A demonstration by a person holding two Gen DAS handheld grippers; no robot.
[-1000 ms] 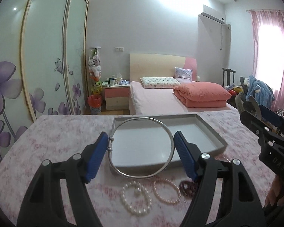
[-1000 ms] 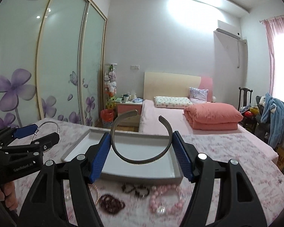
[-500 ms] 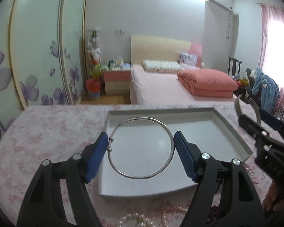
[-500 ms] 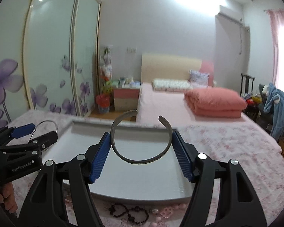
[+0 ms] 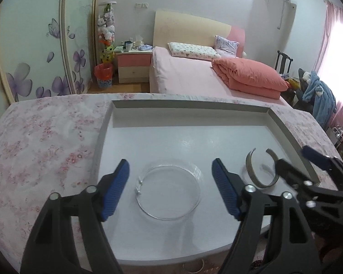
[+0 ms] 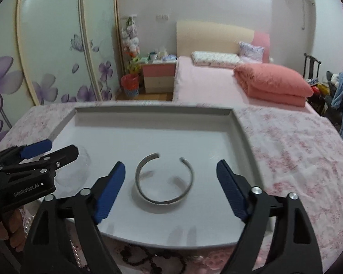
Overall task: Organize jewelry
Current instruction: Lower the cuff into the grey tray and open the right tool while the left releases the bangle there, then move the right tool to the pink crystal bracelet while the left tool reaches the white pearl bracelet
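A thin silver bangle [image 5: 169, 189] lies blurred on the floor of the white tray [image 5: 183, 116], between the fingers of my open, empty left gripper [image 5: 170, 187]. A wide silver cuff bracelet [image 6: 163, 183] lies in the tray [image 6: 153, 111] between the fingers of my open, empty right gripper [image 6: 170, 188]. The cuff also shows in the left wrist view [image 5: 260, 171], with the right gripper [image 5: 292, 159] over it. The left gripper [image 6: 50, 151] shows at the left of the right wrist view.
The tray sits on a pink floral tablecloth [image 6: 297, 150]. A dark bead bracelet [image 6: 146, 261] and a pearl strand [image 6: 75, 251] lie on the cloth in front of the tray's near edge. A bed [image 5: 194, 77] and wardrobe doors [image 6: 57, 45] stand beyond the table.
Both grippers moved forward and down over the tray and opened. The thin bangle left the left gripper and the cuff left the right gripper; both now lie in the tray.
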